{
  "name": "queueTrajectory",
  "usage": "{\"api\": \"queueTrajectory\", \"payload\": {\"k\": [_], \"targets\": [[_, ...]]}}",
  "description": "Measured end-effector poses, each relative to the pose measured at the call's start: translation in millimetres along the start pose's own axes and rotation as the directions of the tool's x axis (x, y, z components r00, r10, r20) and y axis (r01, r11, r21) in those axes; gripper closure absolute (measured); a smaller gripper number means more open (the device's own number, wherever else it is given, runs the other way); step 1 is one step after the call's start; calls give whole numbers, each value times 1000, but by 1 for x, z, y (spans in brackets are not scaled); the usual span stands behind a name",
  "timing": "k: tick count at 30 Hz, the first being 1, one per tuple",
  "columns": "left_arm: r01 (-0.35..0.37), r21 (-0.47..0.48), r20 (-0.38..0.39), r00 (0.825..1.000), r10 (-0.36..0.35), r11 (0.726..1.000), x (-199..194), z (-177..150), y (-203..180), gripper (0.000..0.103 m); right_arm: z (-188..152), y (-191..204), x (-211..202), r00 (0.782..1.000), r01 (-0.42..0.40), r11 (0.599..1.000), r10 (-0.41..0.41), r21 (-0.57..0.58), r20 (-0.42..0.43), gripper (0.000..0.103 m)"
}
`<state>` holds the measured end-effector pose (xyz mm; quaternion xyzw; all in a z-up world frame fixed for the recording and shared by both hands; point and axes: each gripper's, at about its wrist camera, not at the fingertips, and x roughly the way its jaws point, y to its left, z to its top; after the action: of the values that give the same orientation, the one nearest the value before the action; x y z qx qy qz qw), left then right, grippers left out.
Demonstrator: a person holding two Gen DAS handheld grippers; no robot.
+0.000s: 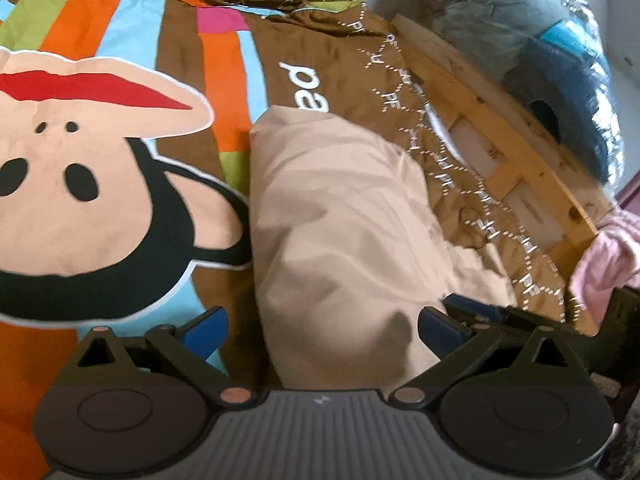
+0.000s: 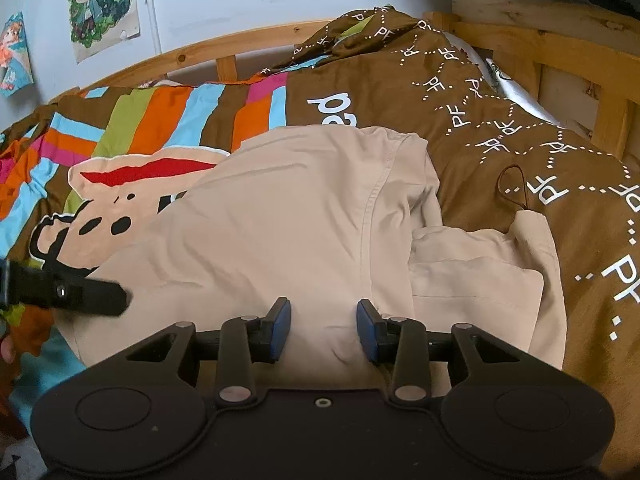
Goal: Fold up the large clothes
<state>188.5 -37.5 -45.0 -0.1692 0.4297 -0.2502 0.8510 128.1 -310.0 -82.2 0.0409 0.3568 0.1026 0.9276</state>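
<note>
Bedspread (image 2: 380, 92) — beige garment (image 2: 280, 220) near edge

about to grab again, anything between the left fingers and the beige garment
Nothing visible. The left gripper stands wide open right over the near end of the beige garment, which lies bare on top of the bedspread.

A wooden-framed bed (image 2: 256, 46) carries a brown quilt (image 2: 400, 92) printed with bright stripes, a cartoon monkey face and dotted "PF" lettering. A beige garment (image 2: 288, 216) lies crumpled on the quilt near the bed's front edge, folded over itself, one flap spilling toward the right side.
</note>
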Motion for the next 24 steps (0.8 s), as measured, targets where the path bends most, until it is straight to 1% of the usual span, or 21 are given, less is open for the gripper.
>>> {"api": "queueTrajectory", "payload": {"k": [3, 5, 6, 7, 8, 9, 10, 12, 14, 17, 18, 20, 23, 24], "targets": [[37, 18, -11, 999, -37, 999, 7, 5, 2, 1, 1, -1, 0, 1000, -9, 1000, 9, 10, 1, 60], [47, 38, -33, 998, -46, 998, 13, 8, 3, 1, 3, -3, -4, 999, -34, 999, 34, 25, 8, 50], [56, 48, -48, 997, -53, 997, 17, 9, 4, 1, 5, -5, -7, 998, -59, 997, 59, 41, 21, 34], [66, 57, -58, 996, -63, 996, 20, 10, 4, 0, 8, -9, -13, 996, -76, 995, 73, 57, 43, 13], [78, 61, -65, 995, -74, 995, 23, 12, 4, 0, 12, -11, -18, 996, -72, 995, 68, 64, 61, 6], [86, 58, -72, 994, -82, 995, 27, 14, 5, 0, 18, -16, -23, 994, -67, 996, 61, 62, 86, 1], [93, 50, -79, 993, -89, 994, 30, 15, 6, 0, 24, -21, -25, 992, -73, 996, 67, 60, 103, 1], [115, 25, -99, 989, -112, 993, 37, 18, 8, 0, 41, -33, -19, 993, -92, 994, 87, 56, 83, 1], [132, 11, -113, 985, -130, 991, 45, 19, 10, 0, 62, -46, -5, 996, -80, 995, 79, 53, 36, 1], [146, -4, -128, 981, -145, 989, 52, 18, 14, 0, 85, -68, 26, 989, -126, 990, 130, 65, -68, 1], [148, -5, -135, 980, -147, 989, 54, 18, 15, 0, 91, -75, 40, 982, -140, 986, 150, 89, -118, 1], [141, 0, -157, 978, -139, 990, 58, 21, 15, 0, 97, -84, 63, 964, -164, 977, 188, 136, -189, 1], [123, 7, -178, 977, -120, 992, 61, 23, 13, 0, 98, -86, 89, 934, -210, 960, 252, 183, -253, 1], [116, 11, -184, 977, -112, 993, 61, 24, 12, 0, 97, -85, 98, 918, -237, 952, 285, 196, -276, 1]]}}
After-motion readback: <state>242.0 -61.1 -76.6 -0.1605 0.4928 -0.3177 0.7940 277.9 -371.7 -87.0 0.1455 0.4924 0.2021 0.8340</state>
